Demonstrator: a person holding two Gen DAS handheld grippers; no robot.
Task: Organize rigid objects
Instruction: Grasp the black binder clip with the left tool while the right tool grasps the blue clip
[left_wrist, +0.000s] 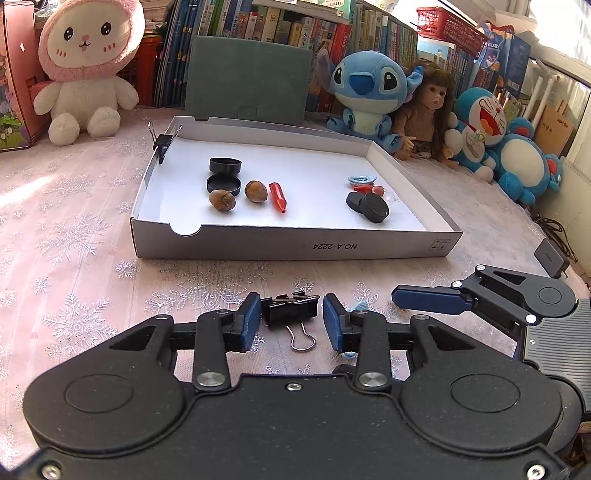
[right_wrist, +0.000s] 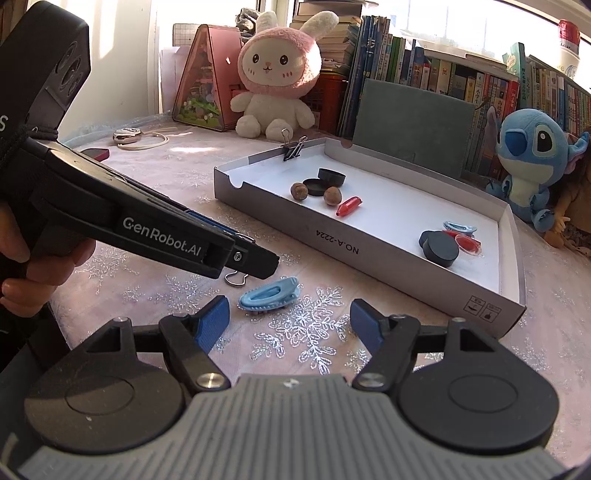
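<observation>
A black binder clip (left_wrist: 290, 308) lies on the tablecloth between the fingers of my open left gripper (left_wrist: 290, 325); the pads stand beside it, not pressing it. A blue hair clip (right_wrist: 269, 293) lies on the cloth just ahead of my open, empty right gripper (right_wrist: 290, 325). The left gripper's body (right_wrist: 147, 229) reaches in from the left in the right wrist view and hides most of the binder clip. The white box lid (left_wrist: 291, 245) holds black round lids (left_wrist: 225, 173), two nuts (left_wrist: 240, 195), a red cone (left_wrist: 277, 197), black discs (left_wrist: 369, 205) and small blue and red pieces (left_wrist: 365, 184).
Another binder clip (left_wrist: 162, 142) is clipped on the box's far left rim. Plush toys, a doll and books line the back. A green board (left_wrist: 247, 79) leans behind the box. A black device (left_wrist: 552, 256) lies at the right.
</observation>
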